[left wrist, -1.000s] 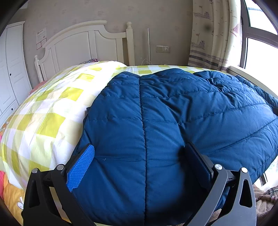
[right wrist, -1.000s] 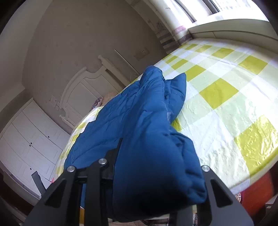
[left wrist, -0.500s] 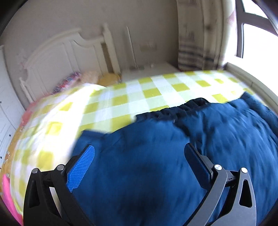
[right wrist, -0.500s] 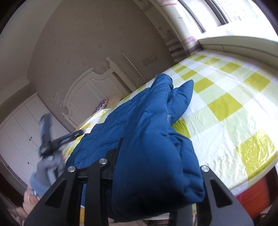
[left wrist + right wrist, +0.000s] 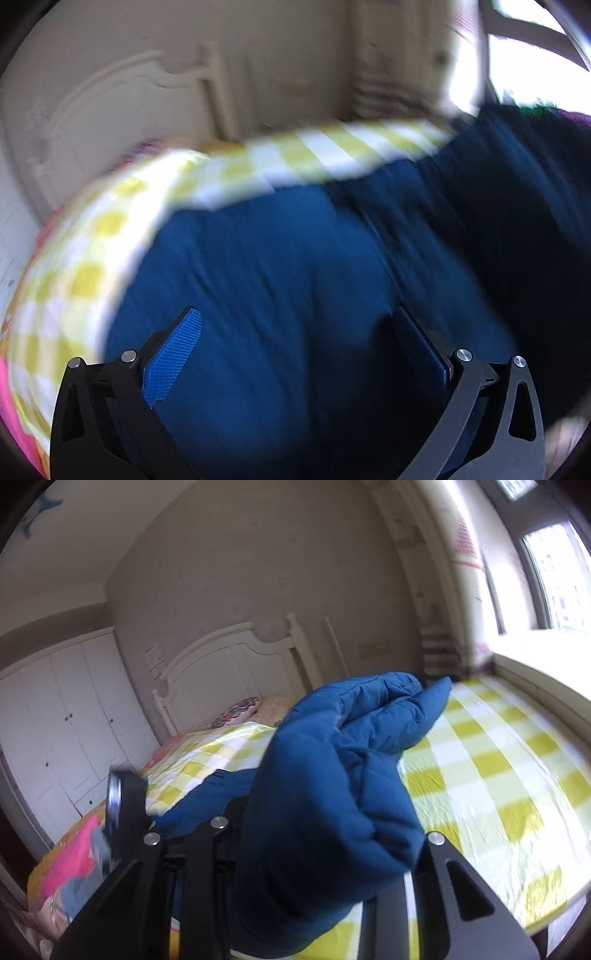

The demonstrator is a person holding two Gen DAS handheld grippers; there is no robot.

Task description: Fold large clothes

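The blue quilted jacket (image 5: 325,805) lies on the bed (image 5: 509,775), spread over its yellow-checked sheet on the side away from the window (image 5: 554,576), toward the white headboard (image 5: 236,664) and wardrobe. The fold looks only begun: one padded end of the jacket is gathered into a thick bunch and raised off the bed, while most of the garment lies flat and unfolded. Carrying that end across, flattening it and making any further folds all seem left to do.

The right tongs (image 5: 325,853) stand narrow, clamped on the raised bunch of jacket. The left tongs (image 5: 295,350) stand wide with nothing gripped, poised above the jacket's broad panel (image 5: 277,277).

The left wrist view is heavily smeared, so seams, edges and the dark mass toward the window cannot be made out. The bunch hides the right tongs' pads, and I cannot tell whether it is a sleeve or the hem.
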